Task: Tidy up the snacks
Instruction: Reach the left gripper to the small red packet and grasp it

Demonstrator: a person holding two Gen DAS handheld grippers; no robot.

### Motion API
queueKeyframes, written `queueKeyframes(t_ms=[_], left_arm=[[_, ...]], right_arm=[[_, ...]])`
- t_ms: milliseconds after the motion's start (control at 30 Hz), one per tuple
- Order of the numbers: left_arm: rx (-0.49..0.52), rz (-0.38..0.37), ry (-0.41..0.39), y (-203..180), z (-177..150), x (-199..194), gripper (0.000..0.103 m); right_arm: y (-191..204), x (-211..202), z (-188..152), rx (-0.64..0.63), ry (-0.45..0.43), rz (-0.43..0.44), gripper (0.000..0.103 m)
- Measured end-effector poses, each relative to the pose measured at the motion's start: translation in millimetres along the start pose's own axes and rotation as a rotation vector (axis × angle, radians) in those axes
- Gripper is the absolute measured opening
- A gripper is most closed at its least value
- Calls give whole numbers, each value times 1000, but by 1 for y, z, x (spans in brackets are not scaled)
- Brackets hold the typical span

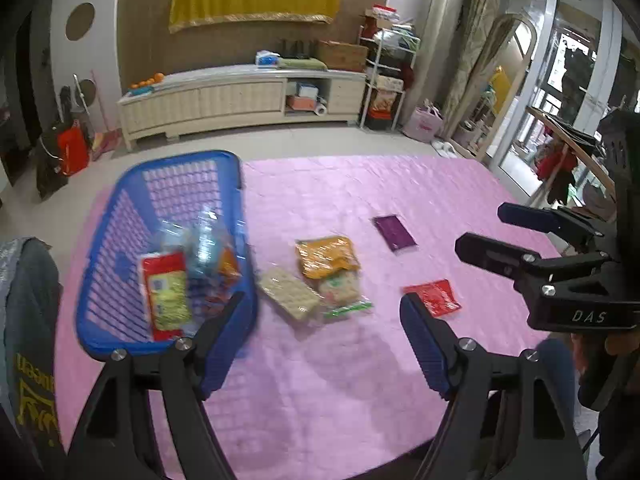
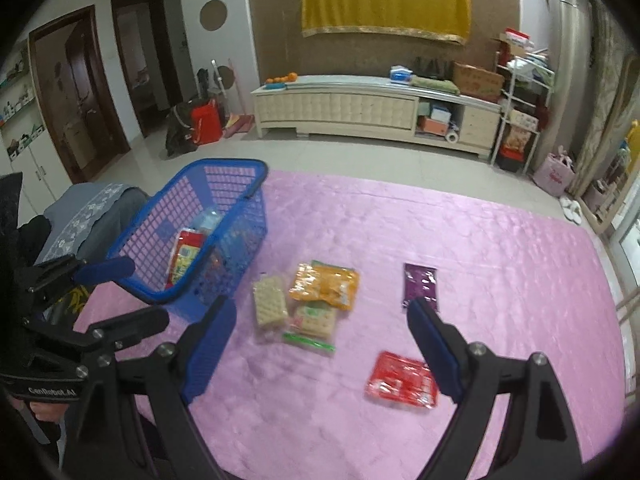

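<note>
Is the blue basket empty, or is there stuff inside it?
Not empty. The blue basket already holds a red-and-yellow snack pack and some clear wrapped packets.

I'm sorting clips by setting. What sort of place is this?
Most likely a home living room. A long low cabinet stands against the wall, a yellow cloth hangs above it, and dark wooden doors lead to other rooms.
</note>
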State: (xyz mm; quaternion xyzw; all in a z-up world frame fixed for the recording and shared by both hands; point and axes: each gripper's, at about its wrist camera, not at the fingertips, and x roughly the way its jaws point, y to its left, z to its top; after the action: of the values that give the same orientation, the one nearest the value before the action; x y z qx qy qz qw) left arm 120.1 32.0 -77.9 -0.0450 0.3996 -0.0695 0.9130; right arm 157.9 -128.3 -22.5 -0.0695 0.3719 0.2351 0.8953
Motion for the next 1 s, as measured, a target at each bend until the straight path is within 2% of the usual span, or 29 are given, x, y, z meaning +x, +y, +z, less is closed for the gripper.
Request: queueKeyframes(t_ms=[167,300,600,800,1000], left_arm=[[6,-13,22,-23,-6,17,75],[0,-23,40,-36,-12,28,75],[-13,-26,117,-56,-21,64,75],[89,-50,155,-80,-20,88,75],[218,-128,183,-103,-15,112,75]], right_arm=[[-23,-3,-13,40,-5,-48,90],[-40,1,-23,62,9,-42,90],[-80,24,-53,103,101,-36,90],[-101,31,-72,117,144,-55,90],[-123,37,-90,145,185,-95,90]])
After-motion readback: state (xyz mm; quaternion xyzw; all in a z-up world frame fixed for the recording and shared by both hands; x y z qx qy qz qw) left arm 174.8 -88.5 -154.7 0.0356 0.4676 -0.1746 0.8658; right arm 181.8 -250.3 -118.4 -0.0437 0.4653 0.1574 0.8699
